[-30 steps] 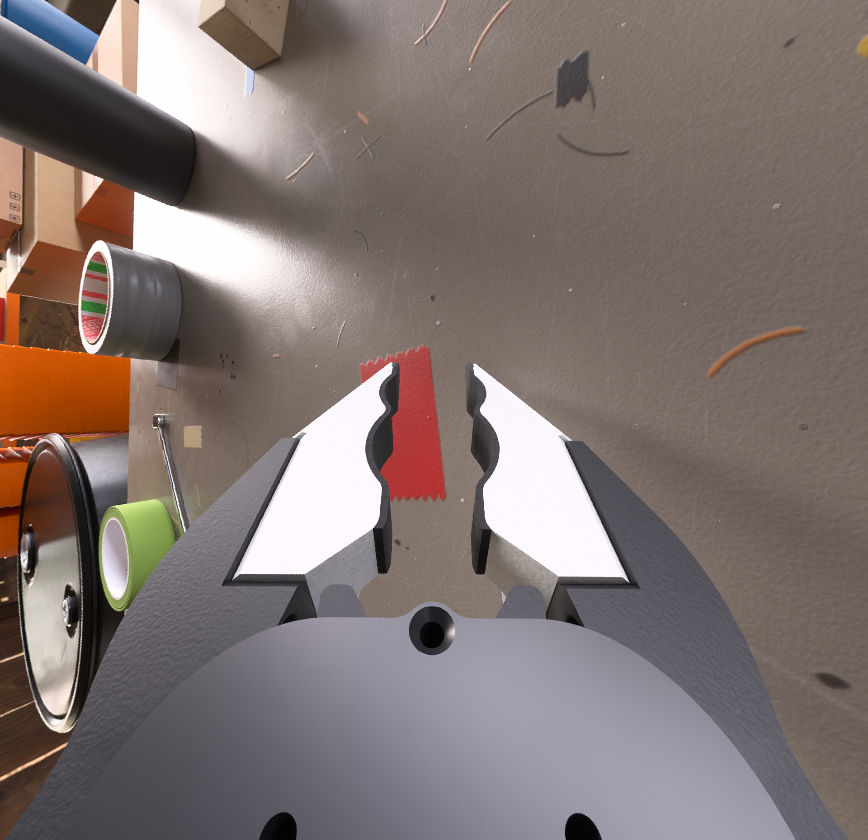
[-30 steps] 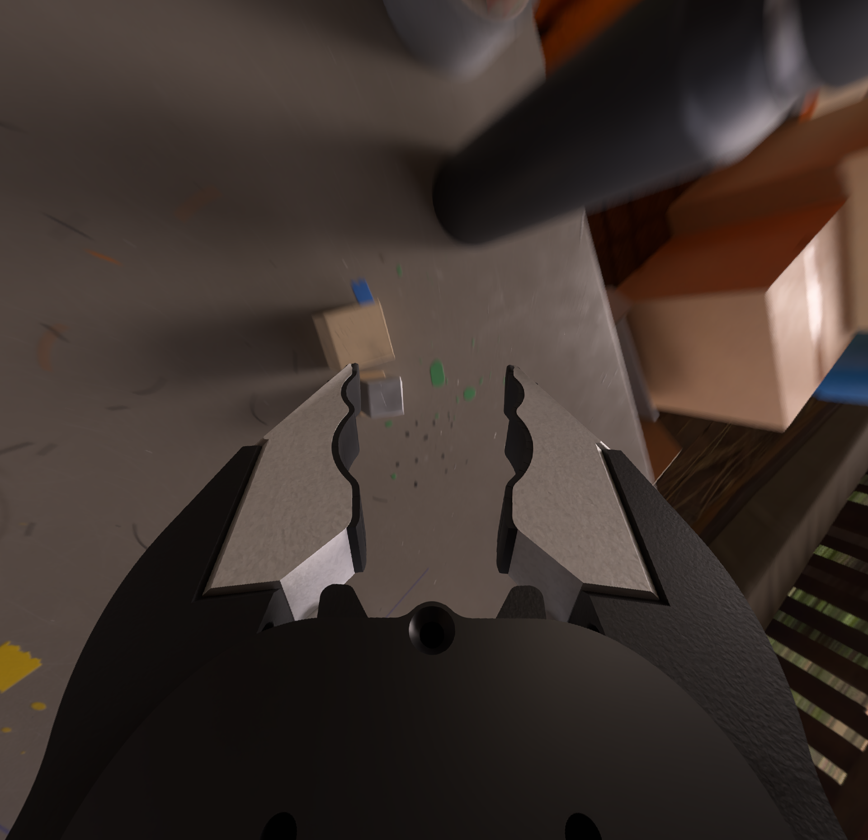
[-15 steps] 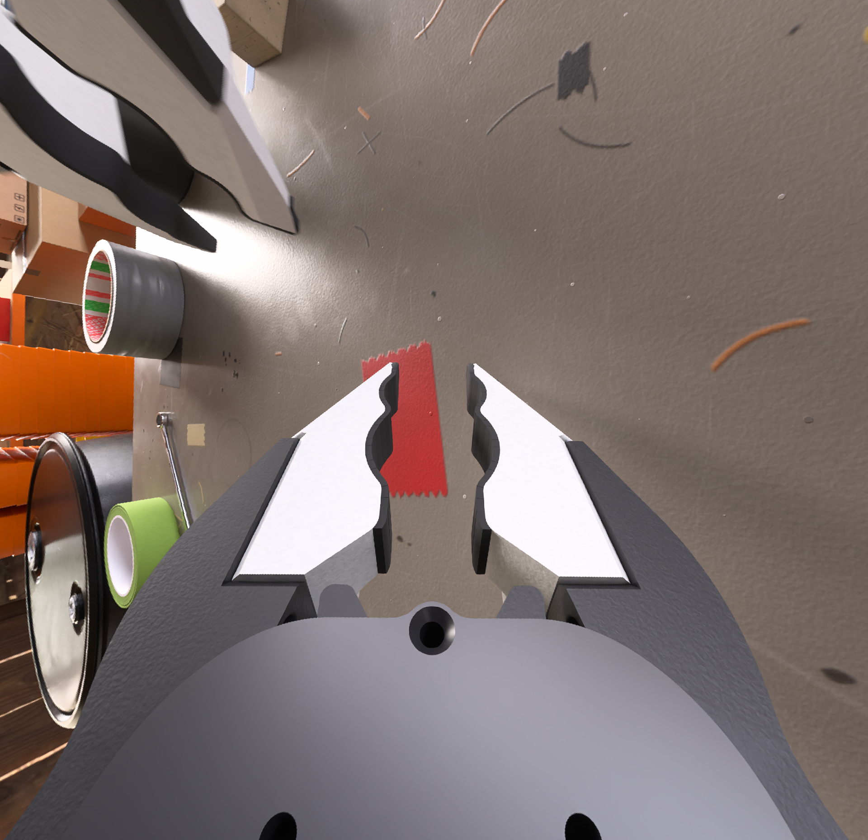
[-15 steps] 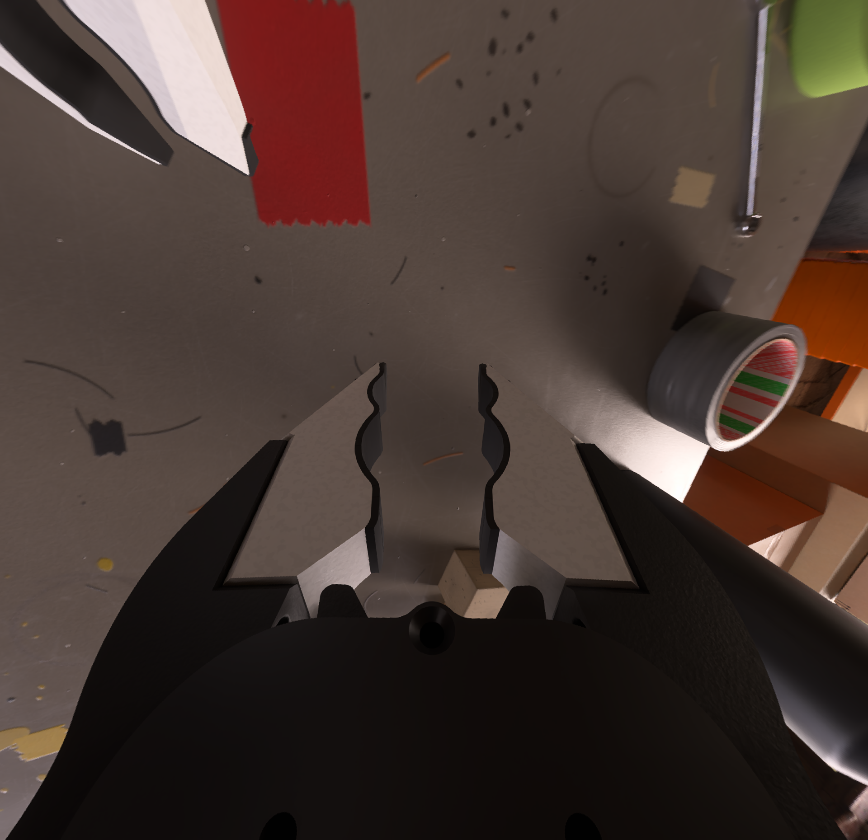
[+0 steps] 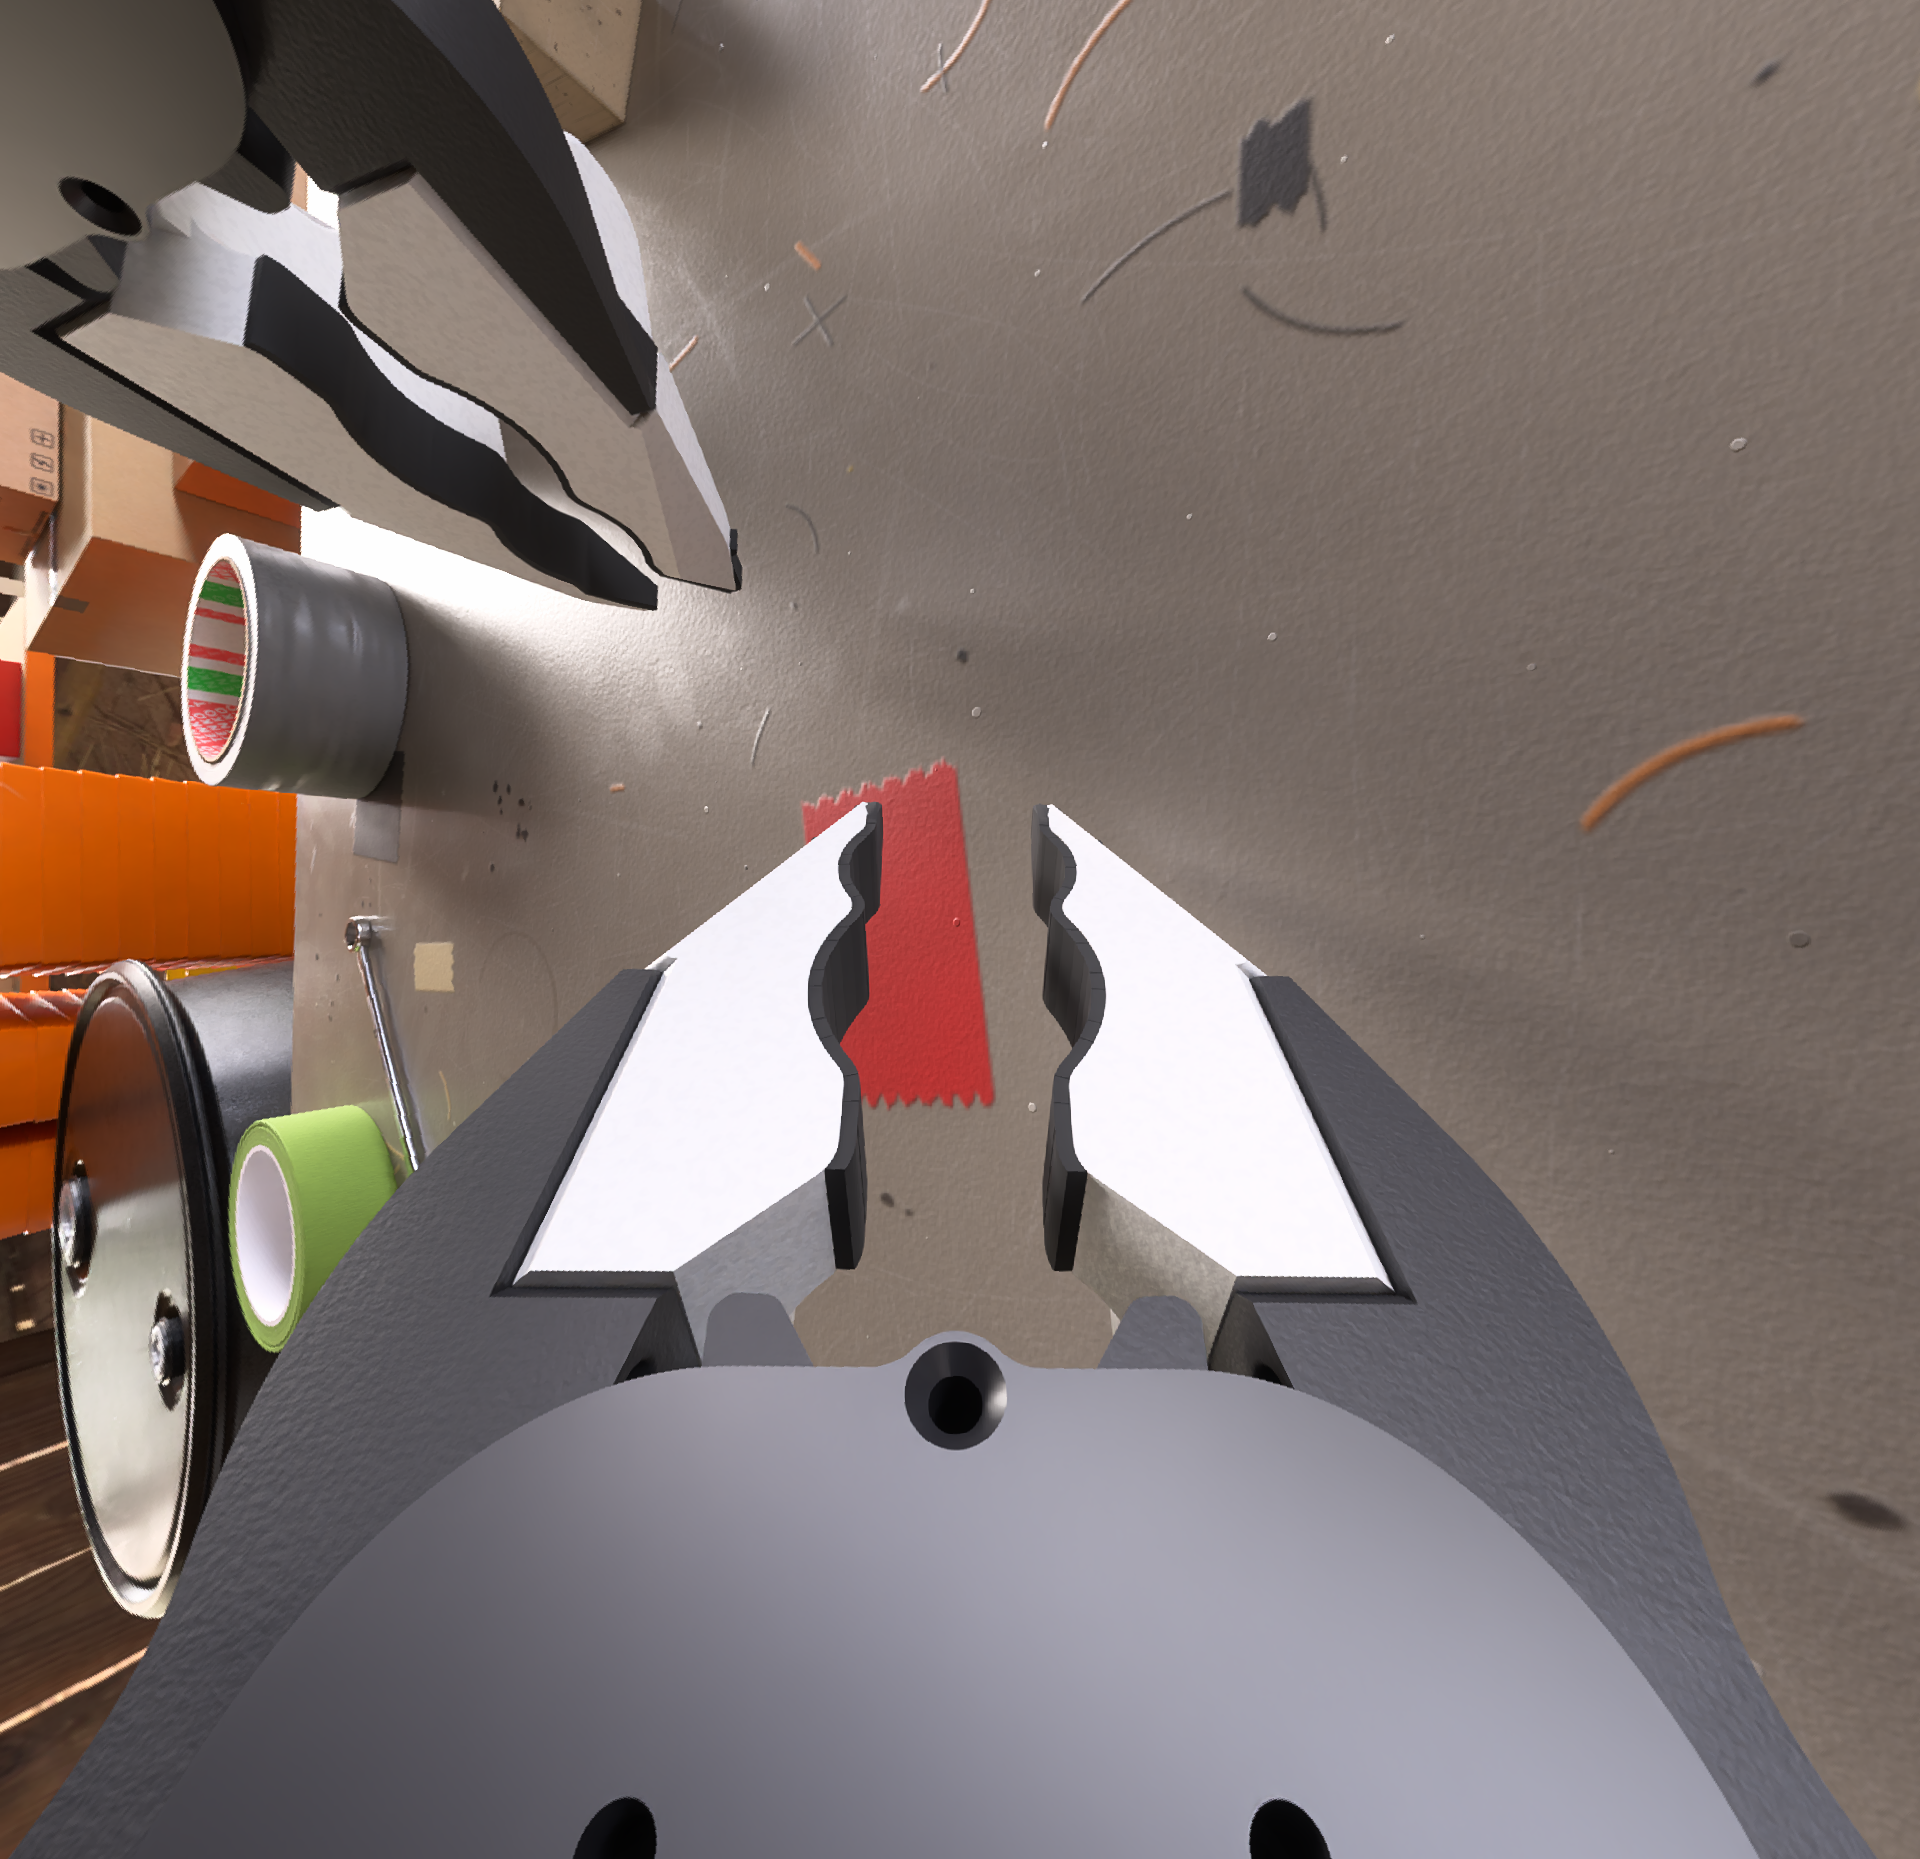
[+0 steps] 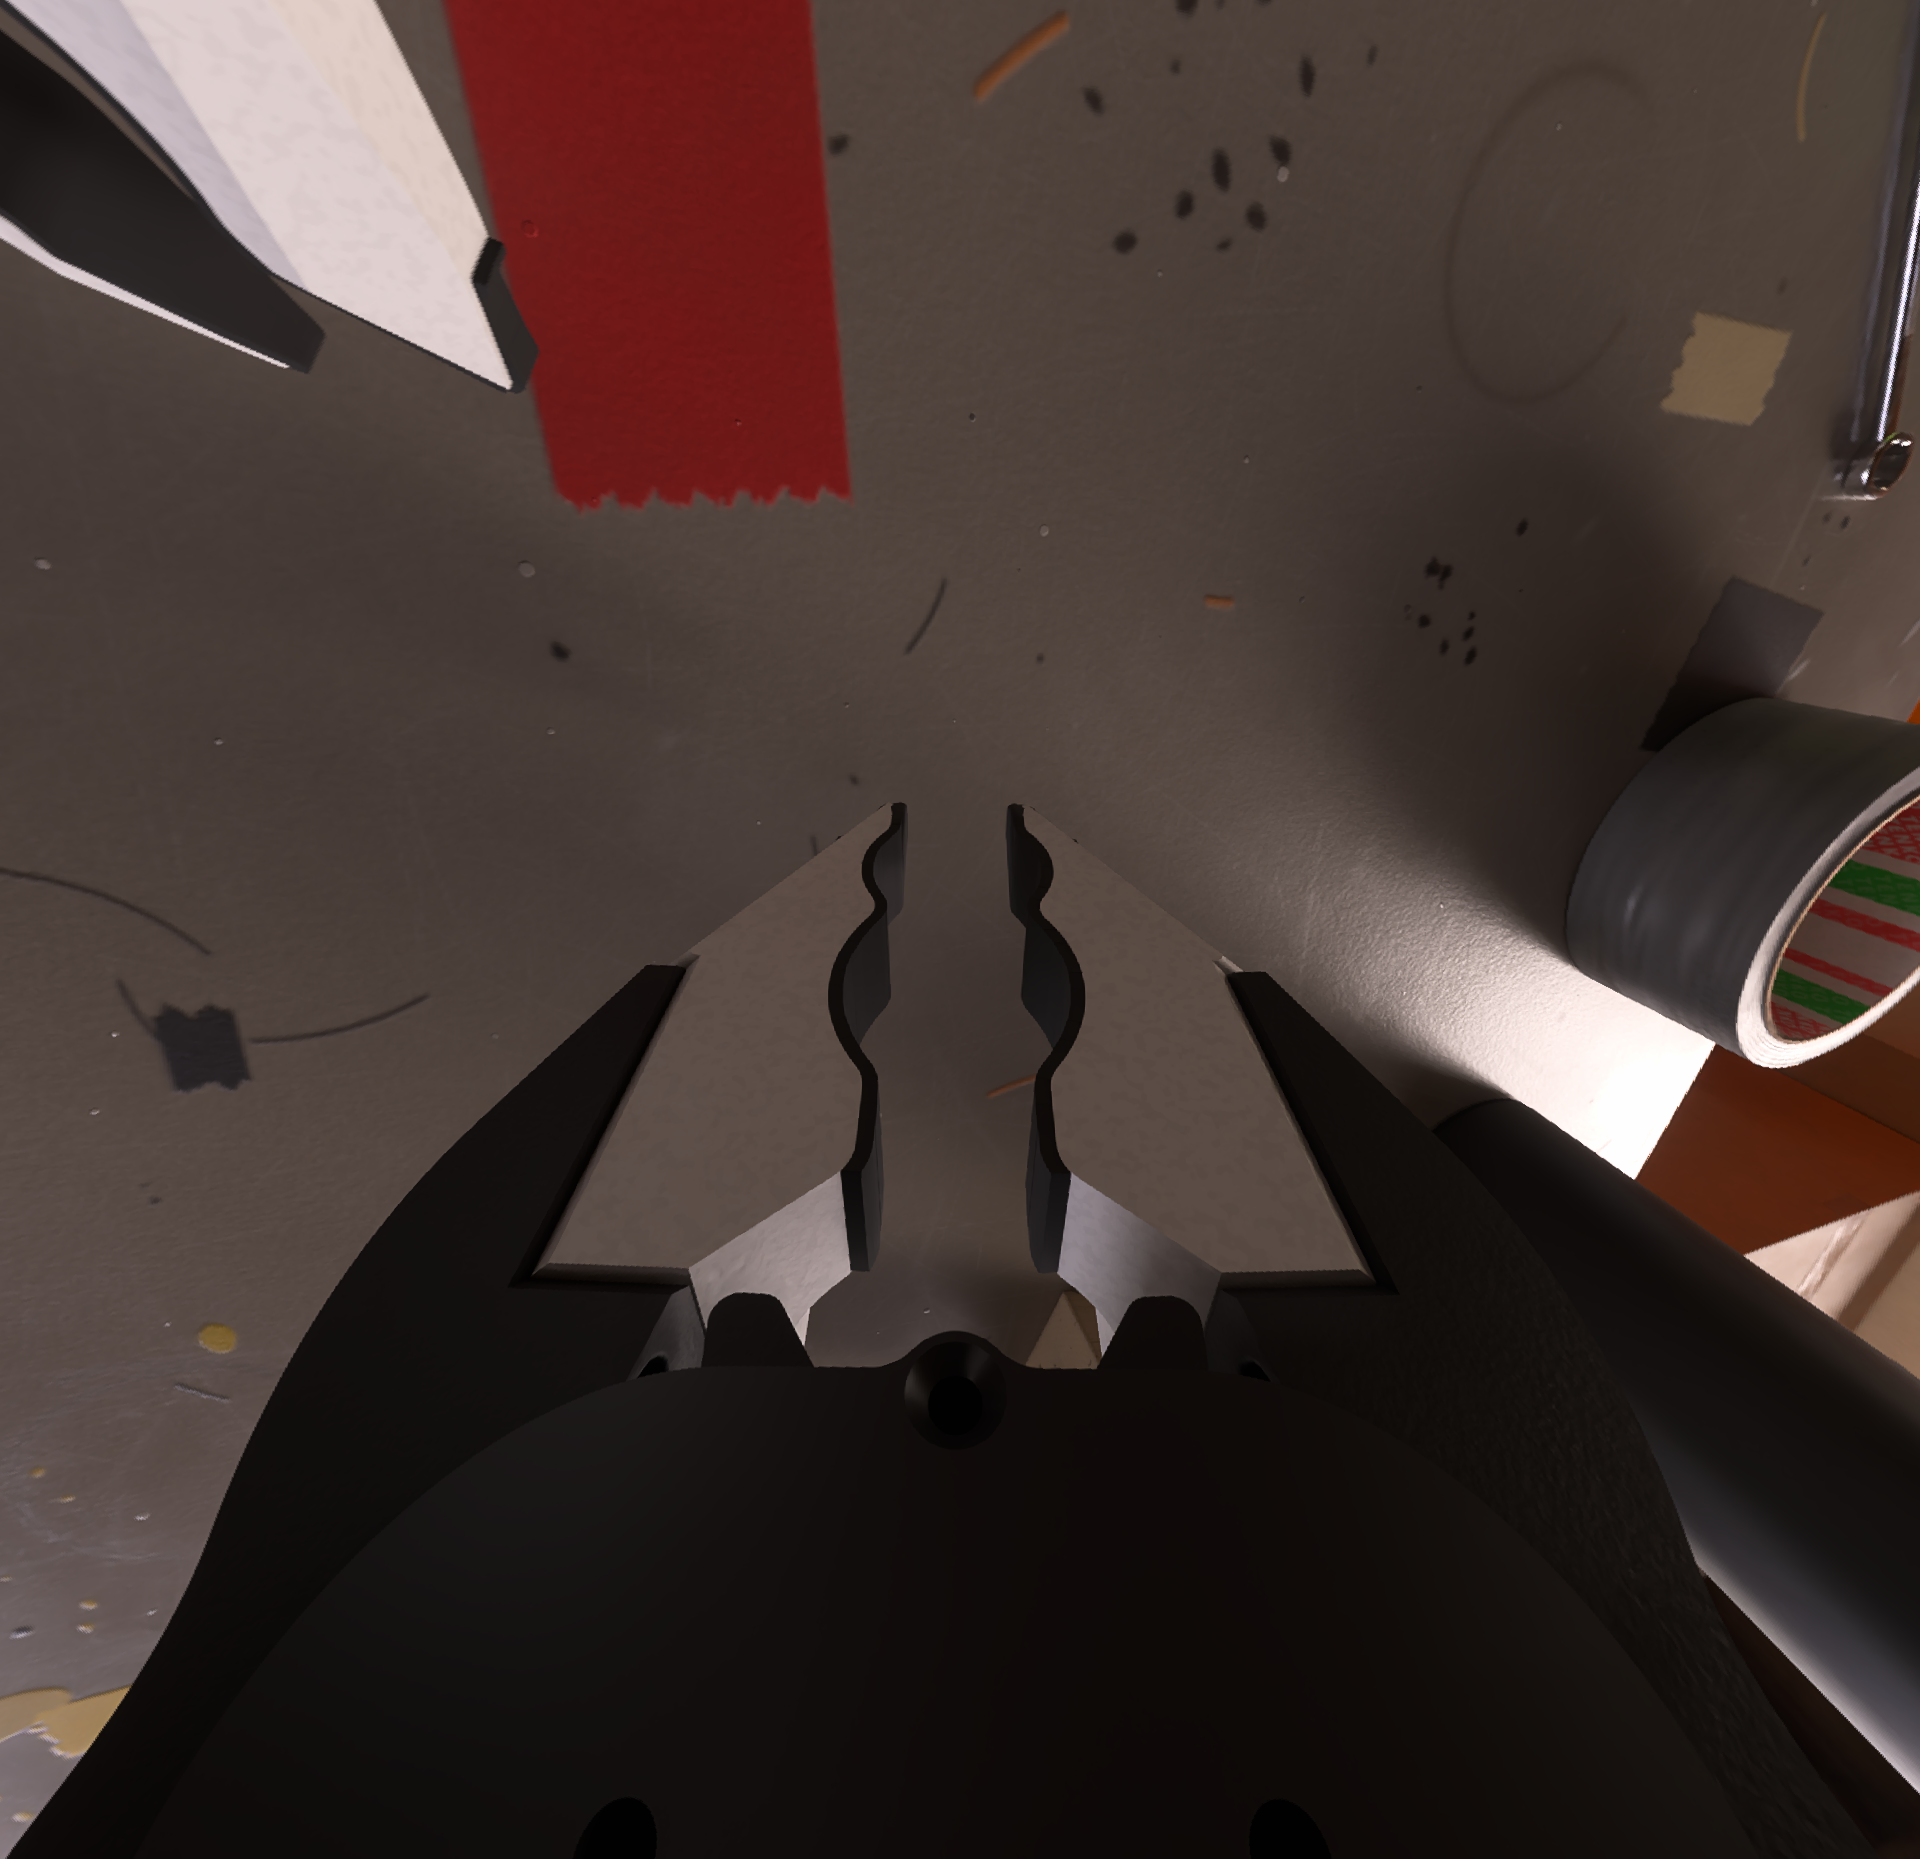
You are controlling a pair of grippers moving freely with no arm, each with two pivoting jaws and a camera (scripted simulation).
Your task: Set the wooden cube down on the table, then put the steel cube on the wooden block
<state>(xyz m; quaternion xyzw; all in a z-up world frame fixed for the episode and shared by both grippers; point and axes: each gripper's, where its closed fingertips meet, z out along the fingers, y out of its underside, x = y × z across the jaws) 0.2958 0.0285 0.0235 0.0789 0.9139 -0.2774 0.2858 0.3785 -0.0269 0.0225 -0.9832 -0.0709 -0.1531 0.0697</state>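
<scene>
Left gripper (image 5: 956,822) is hovering over the red tape strip (image 5: 920,936), fingers spread and empty. Right gripper (image 6: 956,812) is likewise parted, holding nothing. Wooden cube (image 5: 566,27) is resting on the table (image 5: 1351,562); steel cube is not visible.

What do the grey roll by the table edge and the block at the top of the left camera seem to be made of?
The grey roll looks like cloth or vinyl duct tape: a dull, slightly wrinkled grey band on a pale, probably cardboard core. The block looks like unfinished light wood: matte tan faces with faint specks, partly hidden behind the right gripper.
</scene>
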